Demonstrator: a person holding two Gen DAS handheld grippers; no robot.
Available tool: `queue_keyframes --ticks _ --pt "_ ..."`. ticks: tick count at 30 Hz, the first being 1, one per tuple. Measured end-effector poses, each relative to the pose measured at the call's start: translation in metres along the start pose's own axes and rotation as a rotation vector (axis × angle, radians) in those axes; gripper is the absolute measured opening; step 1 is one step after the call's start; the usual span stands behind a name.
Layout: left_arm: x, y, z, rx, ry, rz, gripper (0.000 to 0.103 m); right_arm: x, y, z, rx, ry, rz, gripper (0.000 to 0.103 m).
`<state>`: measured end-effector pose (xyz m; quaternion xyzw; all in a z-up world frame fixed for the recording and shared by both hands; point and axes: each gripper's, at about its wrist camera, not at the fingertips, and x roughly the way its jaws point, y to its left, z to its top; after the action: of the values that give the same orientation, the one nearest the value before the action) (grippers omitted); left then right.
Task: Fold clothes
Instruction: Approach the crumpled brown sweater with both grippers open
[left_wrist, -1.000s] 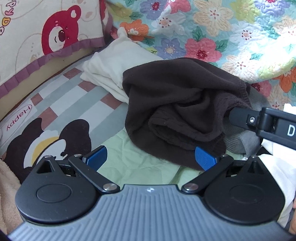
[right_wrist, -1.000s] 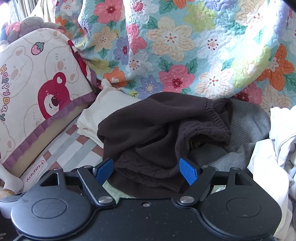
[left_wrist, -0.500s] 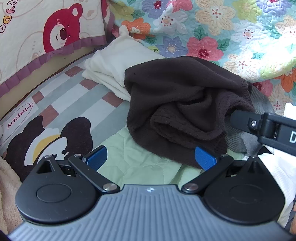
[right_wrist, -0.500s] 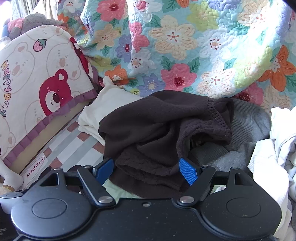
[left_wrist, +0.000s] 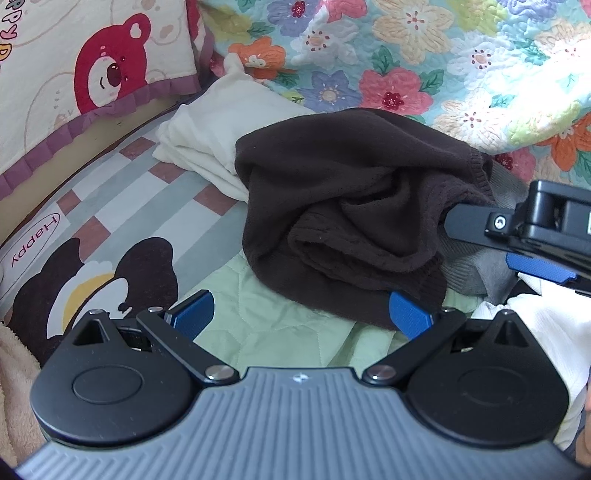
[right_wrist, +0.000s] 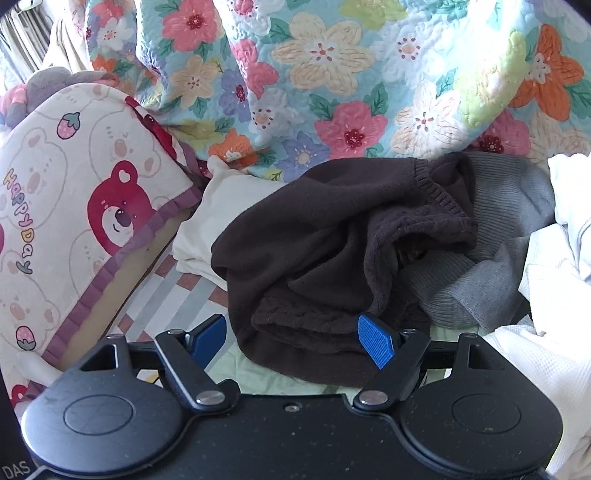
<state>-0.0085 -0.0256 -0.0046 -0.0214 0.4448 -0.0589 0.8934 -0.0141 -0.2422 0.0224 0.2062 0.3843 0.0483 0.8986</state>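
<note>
Dark brown knit sweater (left_wrist: 343, 206): crumpled in a loose heap on the bed, ribbed hem showing along its upper right edge and its lower edge. Lies partly over the cream garment to its left and the grey one to its right. Also seen in the right wrist view (right_wrist: 332, 258).

Cream folded garment (left_wrist: 210, 144): flat on the striped sheet, its right part under the brown sweater.

Grey ribbed knit garment (right_wrist: 495, 236): bunched to the right of the brown sweater, touching it.

White textured cloth (right_wrist: 546, 295): piled at the far right, beside the grey garment.

Left gripper (left_wrist: 301, 314): jaws wide apart, holding nothing. The right blue pad sits at the near edge of the brown sweater; the left pad hangs over the pale green quilted cover (left_wrist: 280, 317).

Right gripper (right_wrist: 291, 336): jaws wide apart, nothing clamped. The near hem of the brown sweater lies between the two blue pads; whether either pad touches the knit cannot be told. From the left wrist view this gripper (left_wrist: 517, 236) enters from the right, one black finger reaching to the folds at the sweater's right side.

Bed sheet (left_wrist: 110, 206): striped, with a cartoon bear and the word "Happy".

Pillow (right_wrist: 74, 206): cream with red bear print and purple frill, at the left.

Floral quilt (right_wrist: 332, 74): bright flowers on light blue, heaped behind the clothes.
</note>
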Motion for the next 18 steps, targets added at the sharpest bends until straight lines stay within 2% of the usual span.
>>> queue_keyframes --ticks 18 --pt "0.0037 0.0027 -0.0005 -0.010 0.022 0.002 0.103 0.0025 -0.0017 0.0002 -0.006 0.020 0.012 0.082"
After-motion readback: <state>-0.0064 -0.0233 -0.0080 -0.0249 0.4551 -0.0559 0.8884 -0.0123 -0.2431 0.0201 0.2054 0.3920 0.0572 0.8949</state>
